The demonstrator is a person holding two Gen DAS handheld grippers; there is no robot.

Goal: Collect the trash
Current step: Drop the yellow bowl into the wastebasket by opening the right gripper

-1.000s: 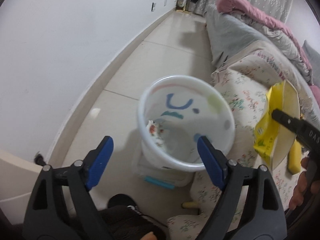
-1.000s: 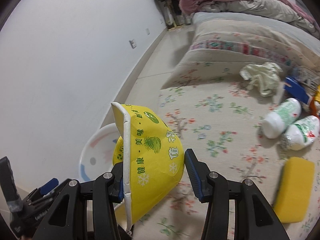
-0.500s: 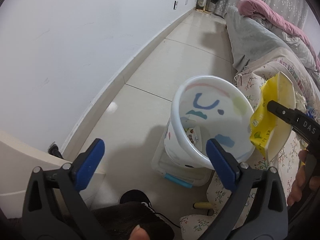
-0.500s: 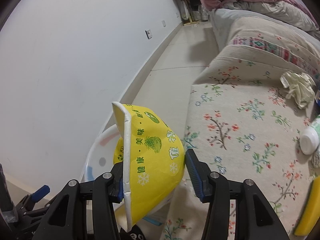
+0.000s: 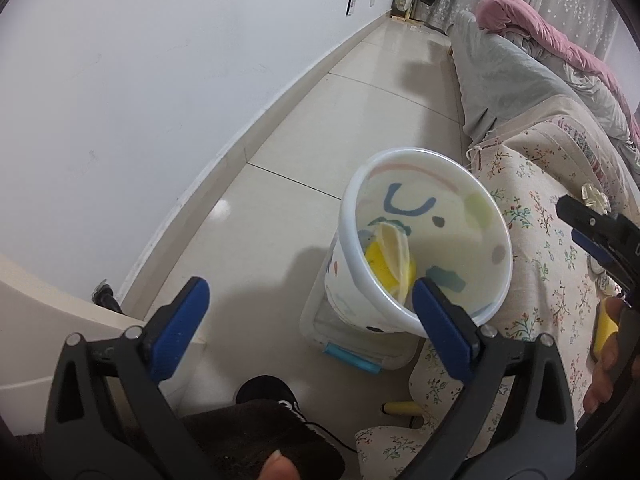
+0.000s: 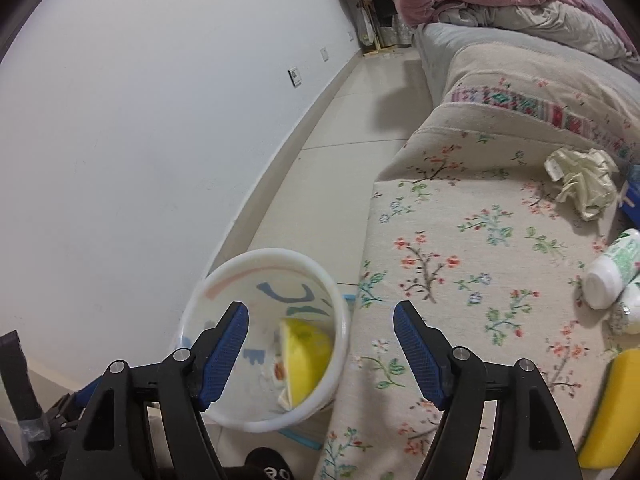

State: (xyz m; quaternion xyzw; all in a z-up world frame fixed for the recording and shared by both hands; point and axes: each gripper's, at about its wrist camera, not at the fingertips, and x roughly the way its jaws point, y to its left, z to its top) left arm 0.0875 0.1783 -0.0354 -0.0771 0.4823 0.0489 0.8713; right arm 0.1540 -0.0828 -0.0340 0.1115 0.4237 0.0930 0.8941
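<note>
A white bin (image 5: 424, 248) with coloured marks stands on the floor beside the floral sofa (image 6: 480, 264). The yellow paper bowl (image 5: 390, 264) lies inside it, also seen in the right wrist view (image 6: 308, 356). My left gripper (image 5: 308, 320) is open and empty, near the bin's front rim. My right gripper (image 6: 320, 344) is open and empty above the bin's (image 6: 264, 348) right edge. On the sofa lie a crumpled tissue (image 6: 584, 184), two white bottles (image 6: 612, 276) and a yellow sponge (image 6: 612, 408).
A white wall (image 5: 140, 100) runs along the left, with tiled floor (image 5: 360, 112) between it and the sofa. A clear box (image 5: 352, 332) sits under the bin. Bedding (image 6: 500, 4) is piled further back. A blue item (image 6: 632, 200) lies at the sofa's right edge.
My right gripper has opened and let go of the yellow bowl, which has dropped into the bin. My left gripper has drawn back a little from the bin.
</note>
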